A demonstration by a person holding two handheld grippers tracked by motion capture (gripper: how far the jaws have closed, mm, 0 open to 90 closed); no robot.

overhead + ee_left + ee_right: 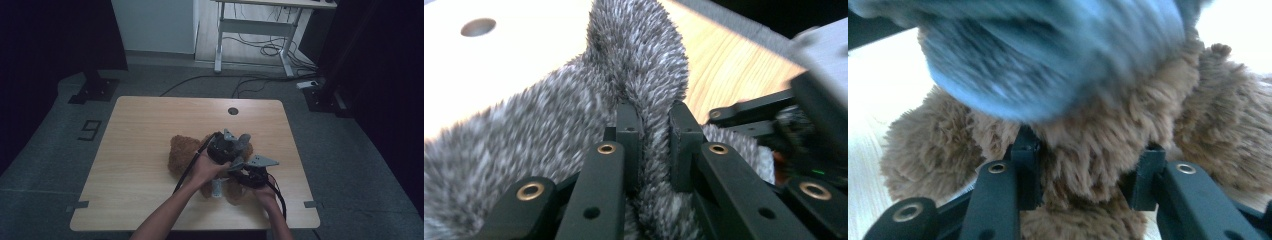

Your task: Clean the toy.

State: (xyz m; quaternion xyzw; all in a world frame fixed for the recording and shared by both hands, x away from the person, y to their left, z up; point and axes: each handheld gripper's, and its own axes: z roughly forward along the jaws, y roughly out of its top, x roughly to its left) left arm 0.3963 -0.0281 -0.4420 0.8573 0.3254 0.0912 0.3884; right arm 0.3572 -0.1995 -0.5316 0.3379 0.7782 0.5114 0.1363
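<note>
A brown plush bear (180, 152) lies near the middle of the wooden table (130, 150). A grey fuzzy cloth piece (245, 144) is at its right side. My left gripper (239, 145) is shut on a fold of that grey cloth (574, 115), which stands pinched between the left gripper's (654, 117) pads. My right gripper (235, 170) comes in from the right, close beside the left one. In the right gripper view, the right gripper (1087, 155) is shut on a lump of the bear's brown fur (1218, 110). The blurred grey cloth (1048, 60) hangs above it.
A round cable hole (233, 111) sits near the table's far edge. Behind the table stands a white desk frame (260, 25) with cables on the floor (265, 50). Dark stands flank the table at left (95, 85) and right (325, 95).
</note>
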